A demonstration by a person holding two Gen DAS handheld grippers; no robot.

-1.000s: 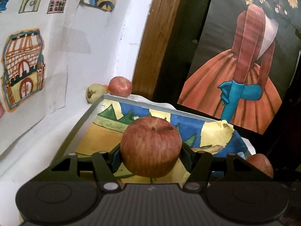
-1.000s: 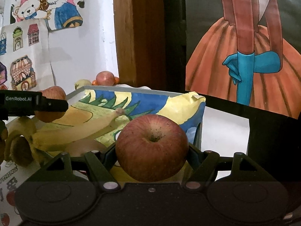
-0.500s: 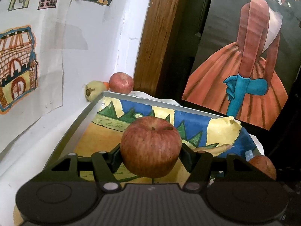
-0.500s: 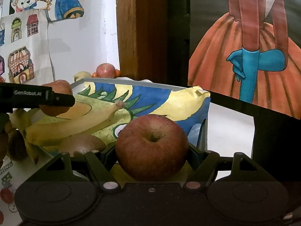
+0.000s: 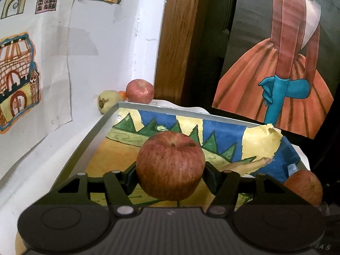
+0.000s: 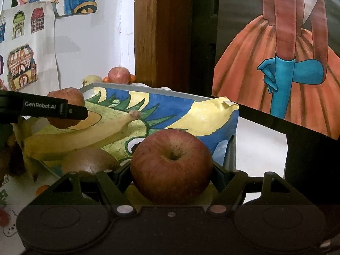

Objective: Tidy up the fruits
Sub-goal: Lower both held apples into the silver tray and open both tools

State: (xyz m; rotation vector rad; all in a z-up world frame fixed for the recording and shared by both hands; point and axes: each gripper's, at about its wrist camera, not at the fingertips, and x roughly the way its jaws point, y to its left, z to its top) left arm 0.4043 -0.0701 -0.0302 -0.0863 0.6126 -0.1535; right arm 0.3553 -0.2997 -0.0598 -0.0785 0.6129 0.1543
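Gripped an apple (image 5: 170, 165) in the left gripper (image 5: 170, 176), another apple (image 6: 171, 165) in the right gripper (image 6: 171, 177), above the box (image 5: 102, 127); neither placed yet.

Drawings and a wooden post behind the scene

House drawings (image 5: 17, 80) hang on the white wall; an orange-skirted figure picture (image 6: 282, 63) leans right of the wooden post (image 6: 157, 31).

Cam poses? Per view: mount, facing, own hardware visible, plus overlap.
Left wrist: on the left gripper, looking along its fingers over the held apple into the painted tray; only its fingers show.
Right wrist: on the right gripper, facing its apple and the tray's right end; the left gripper shows at left.
Shared: tray, wall drawings, dress poster, fruit behind the tray.
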